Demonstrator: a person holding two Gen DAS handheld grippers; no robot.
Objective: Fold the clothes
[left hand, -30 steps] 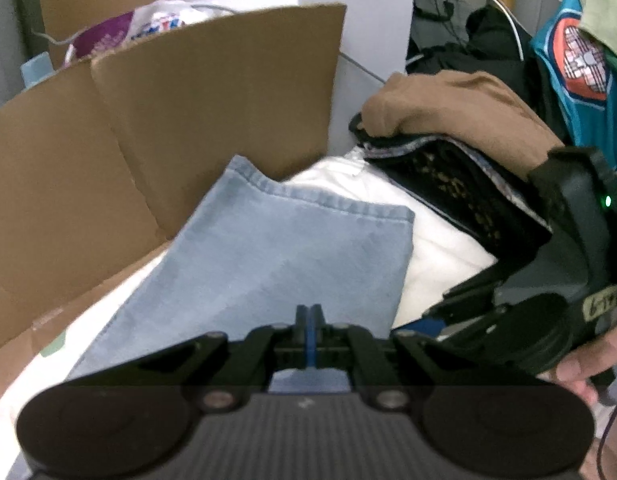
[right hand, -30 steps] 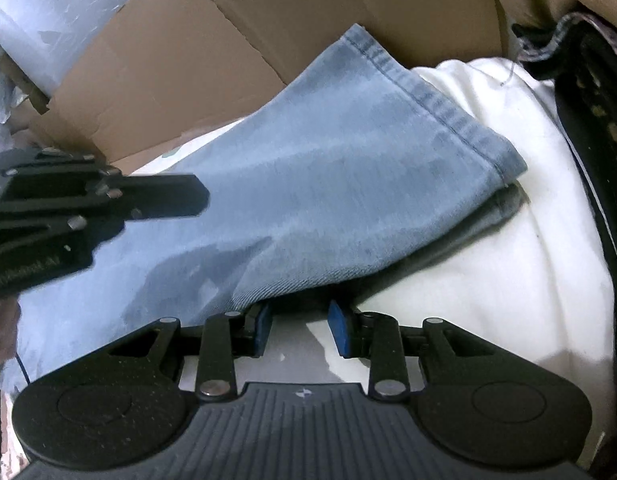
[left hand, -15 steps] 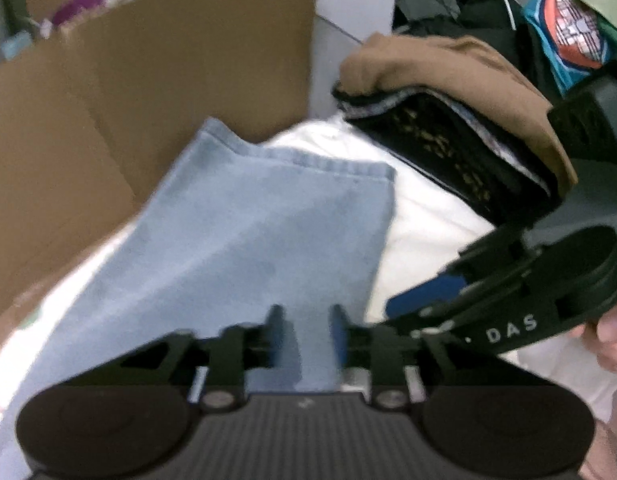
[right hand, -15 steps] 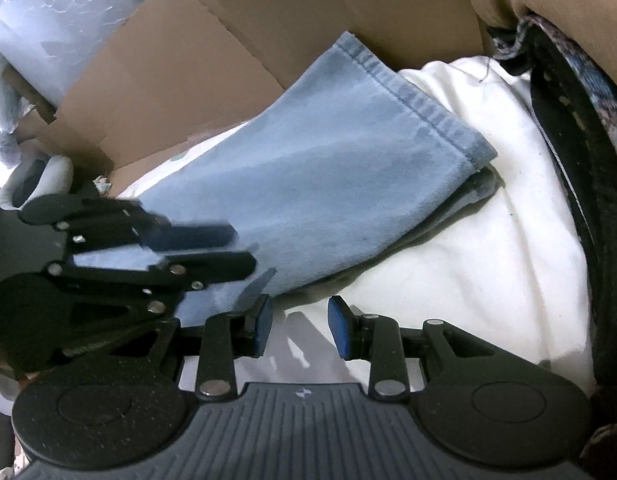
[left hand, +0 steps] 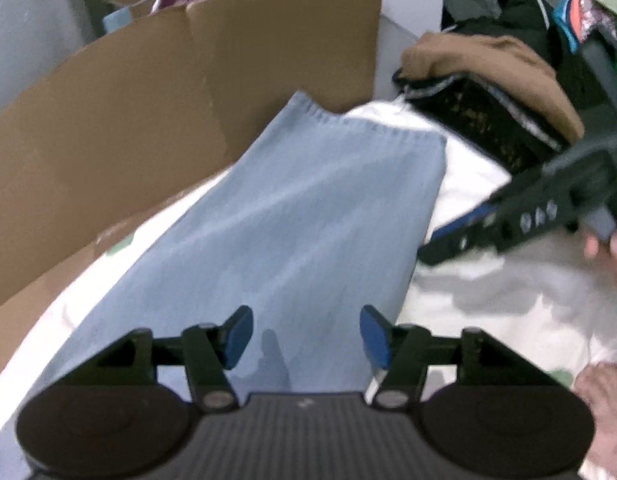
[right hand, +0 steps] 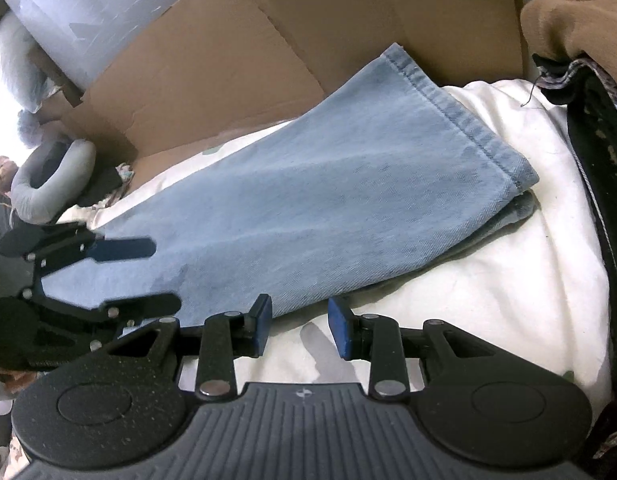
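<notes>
A light blue jeans leg (left hand: 308, 220) lies flat on white bedding (left hand: 488, 288), hem toward the cardboard. My left gripper (left hand: 306, 338) hovers over the near part of the leg; its jaws are opening, with denim below them but nothing pinched. In the right wrist view the same jeans leg (right hand: 328, 208) runs diagonally, a second layer showing under its hem. My right gripper (right hand: 301, 324) stands open at the leg's near edge, over the white bedding (right hand: 488, 280), with nothing between its blue pads. The left gripper (right hand: 148, 276) shows at the left there; the right gripper (left hand: 448, 236) appears at the right in the left wrist view.
Flattened cardboard (left hand: 168, 120) stands behind the jeans. A stack of folded clothes with a brown garment on top (left hand: 488, 64) sits at the right. A grey neck pillow (right hand: 52, 176) lies at the far left. A person's hand (left hand: 604, 240) and foot (left hand: 604, 400) show at the right.
My left gripper, shut a second ago, has opened its jaws and drawn back along the jeans leg. The right gripper has stayed in place, equally open.
</notes>
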